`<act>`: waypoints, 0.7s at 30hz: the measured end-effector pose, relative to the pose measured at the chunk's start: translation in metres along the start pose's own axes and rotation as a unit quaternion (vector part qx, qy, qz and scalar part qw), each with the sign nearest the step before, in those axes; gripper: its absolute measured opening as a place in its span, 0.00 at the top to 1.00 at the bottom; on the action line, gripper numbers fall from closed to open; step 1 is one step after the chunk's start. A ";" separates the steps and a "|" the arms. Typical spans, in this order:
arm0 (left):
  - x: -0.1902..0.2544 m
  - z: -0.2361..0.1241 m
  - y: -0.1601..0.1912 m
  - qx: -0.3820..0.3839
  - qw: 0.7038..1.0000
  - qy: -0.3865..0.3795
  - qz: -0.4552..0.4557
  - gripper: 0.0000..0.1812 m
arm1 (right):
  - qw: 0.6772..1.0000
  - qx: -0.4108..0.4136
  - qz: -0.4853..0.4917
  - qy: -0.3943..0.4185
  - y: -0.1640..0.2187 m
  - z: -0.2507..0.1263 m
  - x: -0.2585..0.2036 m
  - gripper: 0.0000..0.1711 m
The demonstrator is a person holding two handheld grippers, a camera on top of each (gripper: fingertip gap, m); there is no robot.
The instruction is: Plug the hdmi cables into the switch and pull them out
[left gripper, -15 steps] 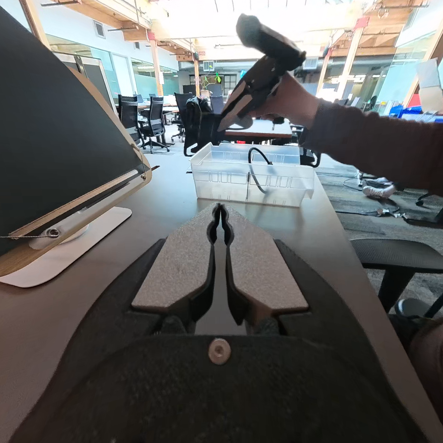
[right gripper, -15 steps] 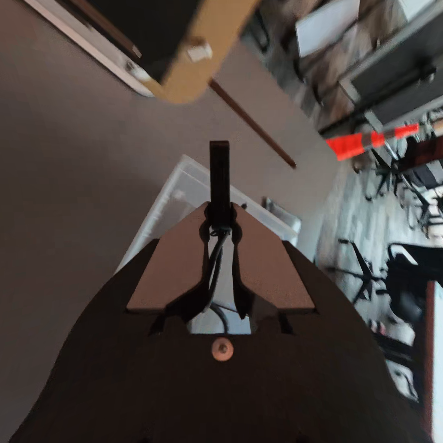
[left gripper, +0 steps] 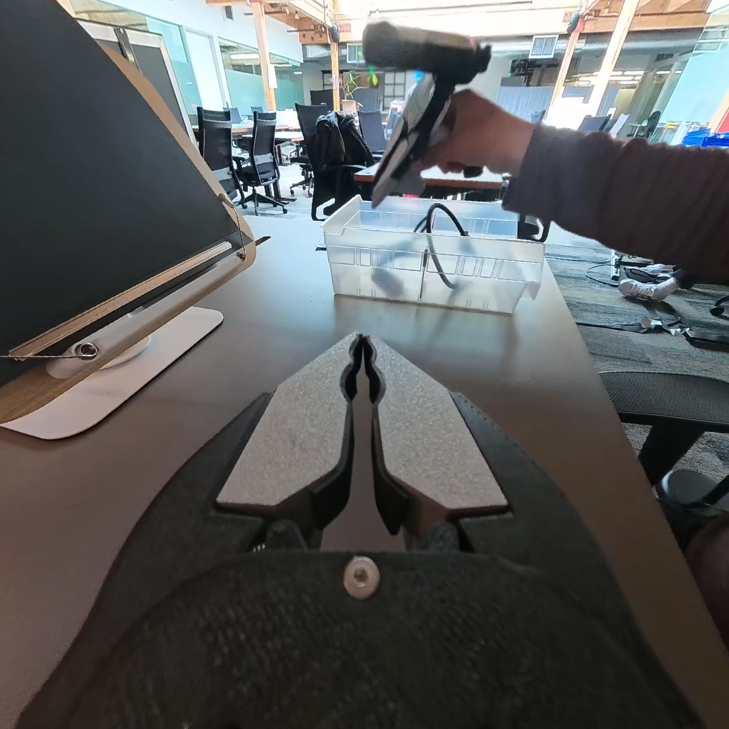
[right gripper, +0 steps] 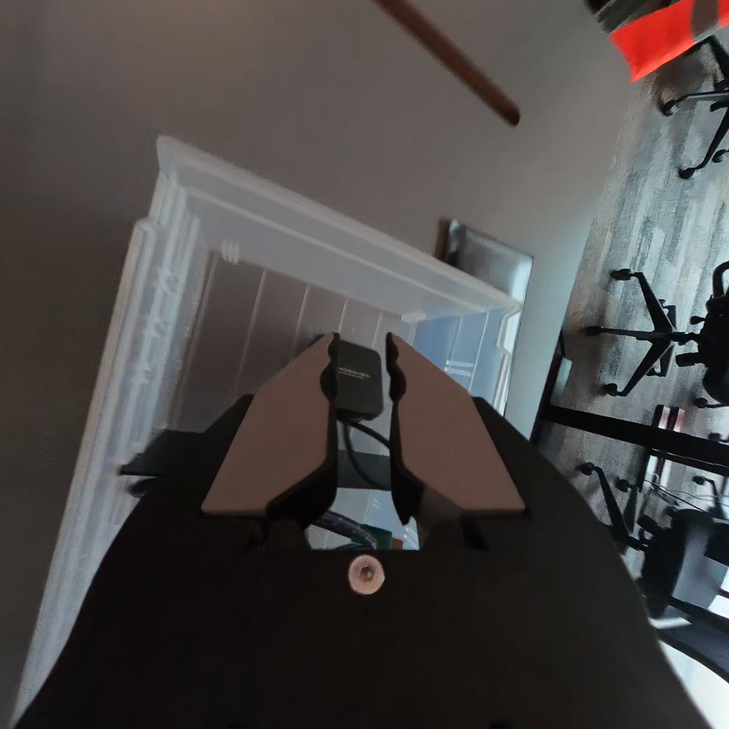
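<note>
My right gripper [right gripper: 361, 335] is open and points down into a clear plastic bin [right gripper: 315, 244]. The black hdmi switch [right gripper: 357, 378] shows flat between and below its spread fingers, with black cables [right gripper: 355, 434] trailing from it; whether it still touches the left finger I cannot tell. In the left wrist view the right gripper [left gripper: 378, 201] hangs over the bin [left gripper: 493, 246], held by a hand, and a black cable [left gripper: 442, 236] loops inside. My left gripper [left gripper: 363, 343] is shut and empty, low over the dark table in front of the bin.
A dark monitor [left gripper: 98, 177] on a white stand base [left gripper: 118, 382] stands at the left. The table's right edge runs beside an office chair [left gripper: 662, 394]. A thin brown stick [right gripper: 453, 63] and a flat dark slab [right gripper: 485, 260] lie beyond the bin. The tips of one gripper are about 40 cm away from the tips of the other. The flat dark slab [right gripper: 485, 260] lies some 20 cm from my right tips, 55 cm from my left tips.
My right gripper has opened and let go of the switch, which was held edge-on and now shows flat over the bin. It has moved closer over the bin. The left gripper has not moved.
</note>
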State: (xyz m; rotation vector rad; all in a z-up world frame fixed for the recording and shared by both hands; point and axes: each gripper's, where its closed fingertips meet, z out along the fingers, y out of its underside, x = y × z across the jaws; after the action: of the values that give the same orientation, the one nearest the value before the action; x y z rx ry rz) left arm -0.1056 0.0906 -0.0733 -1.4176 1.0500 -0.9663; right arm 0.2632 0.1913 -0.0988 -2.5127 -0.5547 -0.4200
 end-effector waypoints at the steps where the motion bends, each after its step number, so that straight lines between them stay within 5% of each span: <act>1: 0.000 0.000 0.001 -0.001 1.000 -0.001 0.001 1.00 | 1.000 0.021 0.009 -0.007 -0.013 -0.010 -0.005 0.85; 4: 0.000 0.001 0.002 -0.004 1.000 -0.002 0.002 1.00 | 0.986 0.135 0.016 -0.092 -0.067 -0.054 -0.060 0.83; 9: -0.003 0.002 0.007 -0.013 1.000 -0.007 0.002 1.00 | 0.920 0.262 -0.031 -0.291 -0.127 -0.098 -0.210 0.86; 15: -0.004 0.007 0.019 -0.036 0.999 -0.009 0.011 1.00 | 0.903 0.282 -0.056 -0.321 -0.156 -0.016 -0.322 0.87; 17: -0.005 0.010 0.026 -0.049 0.999 -0.011 0.015 1.00 | 0.915 0.303 -0.065 -0.260 -0.159 0.015 -0.320 0.94; 21: -0.005 0.013 0.030 -0.063 0.998 -0.015 0.018 1.00 | 0.924 0.291 -0.080 -0.234 -0.156 0.033 -0.308 0.87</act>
State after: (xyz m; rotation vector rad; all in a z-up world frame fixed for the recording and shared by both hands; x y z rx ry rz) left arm -0.0970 0.0976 -0.1046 -1.5064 1.1265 -0.8617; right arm -0.0706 0.2386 -0.1809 -1.9791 -0.9148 0.2773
